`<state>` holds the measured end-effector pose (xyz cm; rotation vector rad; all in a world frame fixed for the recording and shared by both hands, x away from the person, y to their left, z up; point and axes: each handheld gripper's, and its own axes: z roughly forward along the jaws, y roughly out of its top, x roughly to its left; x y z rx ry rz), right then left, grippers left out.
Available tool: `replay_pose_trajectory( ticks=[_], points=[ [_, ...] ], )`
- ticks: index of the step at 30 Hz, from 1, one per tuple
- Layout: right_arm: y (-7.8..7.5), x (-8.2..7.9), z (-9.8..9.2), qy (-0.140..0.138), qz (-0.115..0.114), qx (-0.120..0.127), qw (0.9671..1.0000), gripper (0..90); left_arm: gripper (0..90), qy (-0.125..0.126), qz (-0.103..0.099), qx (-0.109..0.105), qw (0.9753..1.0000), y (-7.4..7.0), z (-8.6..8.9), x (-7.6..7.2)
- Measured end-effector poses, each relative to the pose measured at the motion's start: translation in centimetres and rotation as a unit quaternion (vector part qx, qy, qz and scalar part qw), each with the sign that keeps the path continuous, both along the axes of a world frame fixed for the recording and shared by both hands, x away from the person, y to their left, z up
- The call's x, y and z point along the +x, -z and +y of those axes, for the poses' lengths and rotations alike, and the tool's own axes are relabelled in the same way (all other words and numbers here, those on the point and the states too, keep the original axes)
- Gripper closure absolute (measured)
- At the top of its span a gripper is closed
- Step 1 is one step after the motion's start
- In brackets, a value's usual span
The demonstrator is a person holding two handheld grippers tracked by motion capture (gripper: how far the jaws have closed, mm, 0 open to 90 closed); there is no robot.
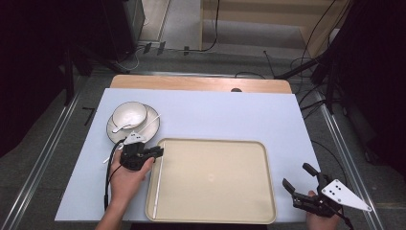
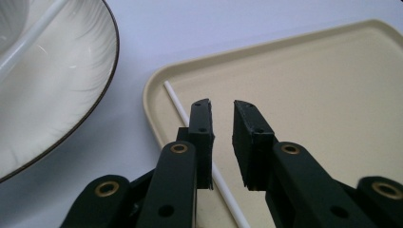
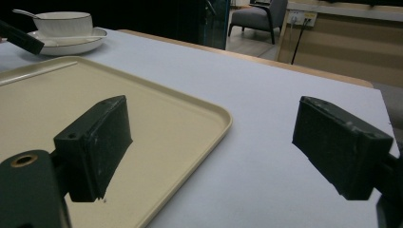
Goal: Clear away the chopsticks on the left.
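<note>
Left gripper [image 2: 222, 107]: your jaws stand slightly parted with nothing between them, poised over the tray's left edge.
Chopstick [image 2: 178, 105]: a thin, straight white rod lying flat inside the tray, just left of and beneath your left jaw, running along the tray's left rim.
Tray [image 1: 215, 143]: beige, rectangular, rounded corners, low raised lip; it lies ahead of your left gripper and between your two grippers.
Plate [image 1: 151, 115]: white with a dark rim, beyond your left gripper; it carries a white bowl [image 1: 129, 114] with a spoon [image 1: 122, 127].
Right gripper [image 1: 300, 178]: your jaws are spread wide and hold nothing, off the tray's near right corner.
</note>
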<state>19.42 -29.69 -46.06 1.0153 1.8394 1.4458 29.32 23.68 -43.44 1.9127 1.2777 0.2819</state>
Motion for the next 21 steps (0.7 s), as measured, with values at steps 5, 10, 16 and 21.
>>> replay_pose_trajectory(
  ticks=[5,10,16,21],
  points=[
    [0.0,0.0,0.0,0.000,0.000,0.000,1.0000,13.1,72.4,-0.007,-0.014,-0.002,0.9999,-0.7,1.4,0.0],
    [-0.1,0.0,0.1,0.000,-0.003,-0.002,1.0000,13.0,72.0,-0.016,-0.026,0.019,0.9994,-1.4,3.2,-0.1],
    [-0.1,0.0,0.0,0.001,-0.004,-0.003,1.0000,13.1,75.1,-0.043,-0.038,0.029,0.9979,-1.9,5.5,0.0],
    [-0.2,-0.1,0.0,0.001,-0.005,-0.004,1.0000,13.1,78.6,-0.070,-0.037,0.036,0.9962,-2.2,7.4,0.3]
  ],
)
